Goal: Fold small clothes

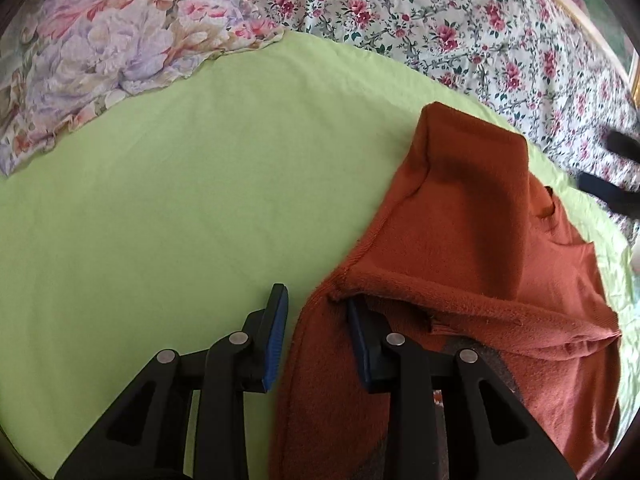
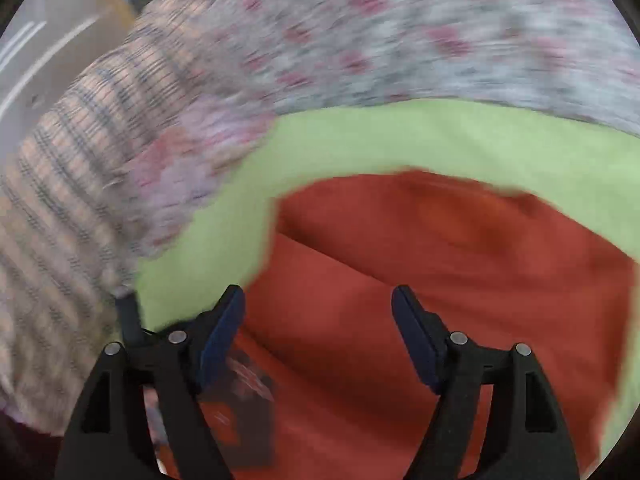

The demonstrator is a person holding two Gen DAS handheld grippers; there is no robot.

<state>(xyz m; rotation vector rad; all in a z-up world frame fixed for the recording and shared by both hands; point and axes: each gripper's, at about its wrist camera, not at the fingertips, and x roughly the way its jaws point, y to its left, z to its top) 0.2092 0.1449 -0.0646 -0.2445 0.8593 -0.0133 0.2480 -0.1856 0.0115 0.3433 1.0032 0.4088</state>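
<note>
The rust top (image 1: 472, 248) lies on the green sheet (image 1: 160, 200), partly folded — a sleeve doubled back over the body, its long axis running away from the left gripper (image 1: 316, 312). That gripper sits at the near edge; its fingers stand apart with the hem between them, one pad tucked under a flap, but whether they pinch I cannot tell. The right gripper (image 2: 318, 300) hangs spread and empty above the top's middle, so the left is nearer the cloth. The right view, blurred, shows a dark print low on the top (image 2: 248, 380) — the left view shows the neckline instead.
</note>
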